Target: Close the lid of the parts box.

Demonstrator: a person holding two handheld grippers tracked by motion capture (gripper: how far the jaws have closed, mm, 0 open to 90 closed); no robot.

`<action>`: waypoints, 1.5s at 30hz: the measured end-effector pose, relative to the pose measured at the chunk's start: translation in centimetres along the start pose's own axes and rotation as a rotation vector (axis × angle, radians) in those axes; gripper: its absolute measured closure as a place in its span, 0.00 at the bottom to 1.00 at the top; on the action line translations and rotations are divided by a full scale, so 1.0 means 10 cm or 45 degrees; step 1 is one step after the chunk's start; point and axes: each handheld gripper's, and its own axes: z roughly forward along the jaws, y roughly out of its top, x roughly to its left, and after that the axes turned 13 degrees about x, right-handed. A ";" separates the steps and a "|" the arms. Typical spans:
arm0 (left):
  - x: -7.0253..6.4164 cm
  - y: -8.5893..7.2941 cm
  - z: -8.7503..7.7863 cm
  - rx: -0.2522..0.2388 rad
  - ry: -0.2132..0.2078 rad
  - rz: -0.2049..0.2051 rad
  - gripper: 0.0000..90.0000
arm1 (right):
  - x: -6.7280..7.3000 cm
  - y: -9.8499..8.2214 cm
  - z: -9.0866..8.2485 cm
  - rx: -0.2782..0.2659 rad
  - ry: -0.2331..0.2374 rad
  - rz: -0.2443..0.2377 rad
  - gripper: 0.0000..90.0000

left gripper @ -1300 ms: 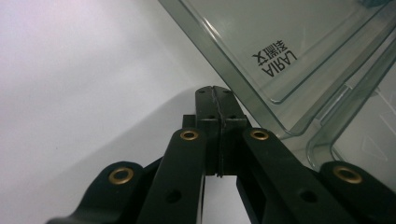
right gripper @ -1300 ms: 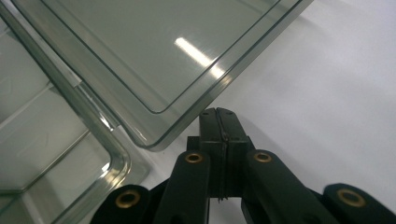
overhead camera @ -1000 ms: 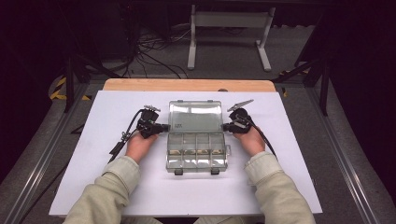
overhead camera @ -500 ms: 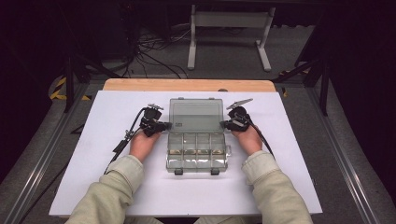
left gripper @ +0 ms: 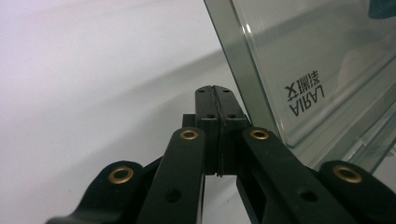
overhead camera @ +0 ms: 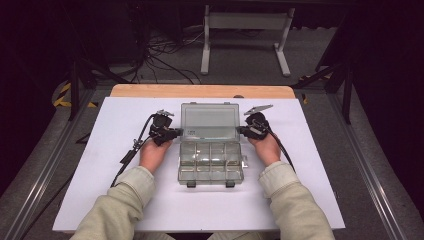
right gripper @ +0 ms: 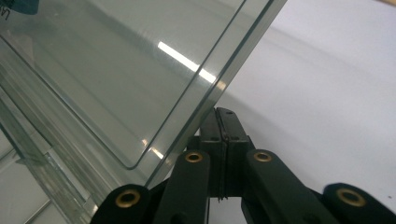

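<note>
A clear plastic compartment box [overhead camera: 210, 159] sits mid-table with its lid [overhead camera: 208, 122] swung up and back. My left gripper [overhead camera: 176, 133] is shut, nothing between its jaws, its tip against the lid's left edge near the hinge. My right gripper [overhead camera: 241, 131] is shut too, tip at the lid's right edge. In the left gripper view the closed jaws sit just left of the lid [left gripper: 308, 65], which bears a printed label. In the right gripper view the lid's edge [right gripper: 219, 84] crosses just above the closed jaws. The box's compartments look empty.
A white sheet [overhead camera: 115, 195] covers the table, with a wooden strip [overhead camera: 200, 91] along the far edge. Two dark latches [overhead camera: 192, 184] stick out from the box's near side. Cables trail from both grippers. Floor cables and a metal stand [overhead camera: 245, 35] lie beyond the table.
The lid has tipped a little farther back, and both grippers have stayed at its side edges. Hands barely moved.
</note>
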 end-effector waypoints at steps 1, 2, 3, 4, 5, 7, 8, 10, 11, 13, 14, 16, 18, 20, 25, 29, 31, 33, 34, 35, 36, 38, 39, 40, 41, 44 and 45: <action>0.00 0.00 -0.02 -0.016 -0.001 -0.007 1.00 | 0.00 0.00 -0.01 -0.010 -0.003 -0.002 1.00; 0.00 0.00 -0.03 -0.016 -0.004 -0.011 1.00 | 0.00 0.00 -0.03 -0.016 -0.009 0.000 1.00; 0.00 0.00 -0.03 -0.021 -0.011 -0.014 1.00 | 0.00 0.00 -0.04 -0.029 -0.009 0.003 1.00; -0.01 0.00 -0.04 -0.025 0.002 -0.014 1.00 | 0.00 0.00 -0.05 -0.033 -0.011 0.006 1.00; -0.01 0.00 -0.05 -0.028 0.006 -0.012 1.00 | 0.00 0.01 -0.06 -0.042 -0.016 0.007 1.00; -0.01 0.00 -0.06 -0.036 0.005 -0.018 1.00 | 0.01 0.01 -0.08 -0.055 -0.018 0.004 1.00; -0.01 0.00 -0.06 -0.040 0.004 -0.016 1.00 | 0.01 0.01 -0.08 -0.059 -0.019 0.005 1.00; -0.02 0.01 -0.08 -0.049 0.004 -0.012 1.00 | 0.01 0.01 -0.10 -0.069 -0.024 0.004 1.00; -0.02 0.01 -0.09 -0.057 0.003 -0.012 1.00 | 0.02 0.02 -0.11 -0.079 -0.025 0.006 1.00; -0.03 0.01 -0.11 -0.069 0.003 -0.009 1.00 | 0.02 0.02 -0.15 -0.102 -0.025 0.004 1.00; -0.03 0.01 -0.11 -0.069 0.003 -0.009 1.00 | 0.02 0.02 -0.15 -0.102 -0.025 0.004 1.00; -0.04 0.01 -0.13 -0.080 0.004 -0.006 1.00 | 0.02 0.02 -0.18 -0.121 -0.025 -0.005 1.00; -0.05 0.01 -0.15 -0.092 -0.008 -0.002 1.00 | 0.03 0.03 -0.21 -0.136 -0.023 -0.003 1.00; -0.06 0.01 -0.18 -0.101 -0.007 0.006 1.00 | 0.03 0.03 -0.24 -0.152 -0.020 -0.007 1.00; -0.07 0.02 -0.25 -0.131 -0.018 0.013 1.00 | 0.04 0.04 -0.30 -0.187 -0.016 -0.020 1.00; -0.08 0.01 -0.28 -0.140 -0.029 0.017 1.00 | 0.05 0.04 -0.34 -0.204 -0.008 -0.022 1.00; -0.09 0.01 -0.31 -0.144 -0.036 0.030 1.00 | 0.06 0.03 -0.37 -0.215 0.001 -0.030 1.00; -0.11 0.01 -0.33 -0.154 -0.041 0.032 1.00 | 0.06 0.04 -0.40 -0.231 0.006 -0.048 1.00; -0.11 0.01 -0.34 -0.163 -0.043 0.032 1.00 | 0.07 0.04 -0.42 -0.239 0.007 -0.055 1.00; -0.11 0.01 -0.35 -0.162 -0.043 0.042 1.00 | 0.08 0.04 -0.43 -0.247 0.013 -0.058 1.00; -0.12 0.01 -0.36 -0.165 -0.053 0.044 1.00 | 0.08 0.04 -0.45 -0.253 0.015 -0.059 1.00; -0.13 0.00 -0.39 -0.169 -0.058 0.052 1.00 | 0.09 0.04 -0.48 -0.271 0.017 -0.069 1.00; -0.14 0.00 -0.39 -0.175 -0.054 0.058 1.00 | 0.11 0.03 -0.52 -0.285 0.024 -0.077 1.00; -0.14 0.00 -0.41 -0.176 -0.054 0.067 1.00 | 0.11 0.03 -0.54 -0.290 0.028 -0.082 1.00; -0.15 0.00 -0.42 -0.181 -0.060 0.067 1.00 | 0.12 0.03 -0.55 -0.294 0.029 -0.087 1.00; -0.17 -0.01 -0.45 -0.184 -0.073 0.076 1.00 | 0.14 0.03 -0.59 -0.312 0.038 -0.104 1.00; -0.18 -0.01 -0.46 -0.187 -0.074 0.076 1.00 | 0.14 0.03 -0.59 -0.312 0.038 -0.104 1.00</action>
